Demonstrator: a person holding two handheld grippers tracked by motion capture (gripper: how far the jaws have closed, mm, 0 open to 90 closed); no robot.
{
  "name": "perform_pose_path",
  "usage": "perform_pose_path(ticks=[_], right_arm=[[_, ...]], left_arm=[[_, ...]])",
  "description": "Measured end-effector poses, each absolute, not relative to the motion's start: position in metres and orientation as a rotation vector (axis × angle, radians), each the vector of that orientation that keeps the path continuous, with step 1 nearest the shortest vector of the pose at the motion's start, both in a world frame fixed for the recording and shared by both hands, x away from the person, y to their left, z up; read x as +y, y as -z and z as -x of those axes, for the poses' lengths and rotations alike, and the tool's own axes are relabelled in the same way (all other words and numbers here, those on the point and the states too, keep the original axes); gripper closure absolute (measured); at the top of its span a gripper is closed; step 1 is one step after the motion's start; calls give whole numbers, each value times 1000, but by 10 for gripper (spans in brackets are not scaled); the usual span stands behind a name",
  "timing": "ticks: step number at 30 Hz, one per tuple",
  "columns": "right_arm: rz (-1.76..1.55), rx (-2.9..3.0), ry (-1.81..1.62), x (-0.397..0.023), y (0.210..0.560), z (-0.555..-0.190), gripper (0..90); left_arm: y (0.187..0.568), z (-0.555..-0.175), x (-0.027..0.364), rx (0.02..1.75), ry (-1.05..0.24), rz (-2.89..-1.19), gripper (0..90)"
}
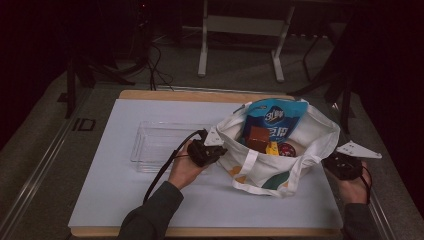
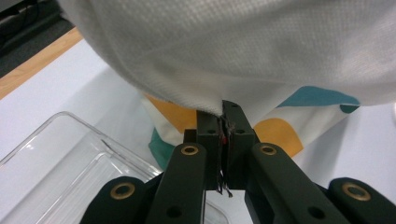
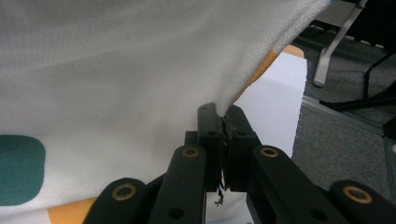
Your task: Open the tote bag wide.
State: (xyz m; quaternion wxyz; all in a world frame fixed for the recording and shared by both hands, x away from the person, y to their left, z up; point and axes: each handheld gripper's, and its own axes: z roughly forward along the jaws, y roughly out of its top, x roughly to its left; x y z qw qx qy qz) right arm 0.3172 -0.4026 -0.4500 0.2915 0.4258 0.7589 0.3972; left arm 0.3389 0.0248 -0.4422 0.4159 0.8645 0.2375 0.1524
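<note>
Gripping the rim of a white cloth tote bag [image 1: 272, 160] with orange and teal patches, the left gripper [image 1: 216, 150] sits at lower centre of the high view, jaws pinched tight on the fabric. At lower right the right gripper [image 1: 327, 161] clamps the opposite rim the same way. Between them the bag's mouth gapes on a white table mat [image 1: 125, 200]. Inside stand a blue snack pouch [image 1: 272, 117] and a brown box [image 1: 258, 138]. Left of the bag lies a clear plastic tray [image 1: 160, 145].
</note>
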Motion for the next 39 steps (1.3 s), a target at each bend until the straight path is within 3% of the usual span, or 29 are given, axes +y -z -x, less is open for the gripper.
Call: perform_pose_path(ticks=[15, 26, 39], right_arm=[[-1062, 1991, -1101, -401, 423, -302, 875], [-1062, 2026, -1031, -399, 443, -294, 874], [-1102, 2105, -877, -394, 473, -306, 874]], left_arm=[[426, -328, 25, 554, -363, -2124, 877], [437, -327, 14, 534, -421, -2215, 877], [463, -334, 3, 582, -395, -2315, 879]])
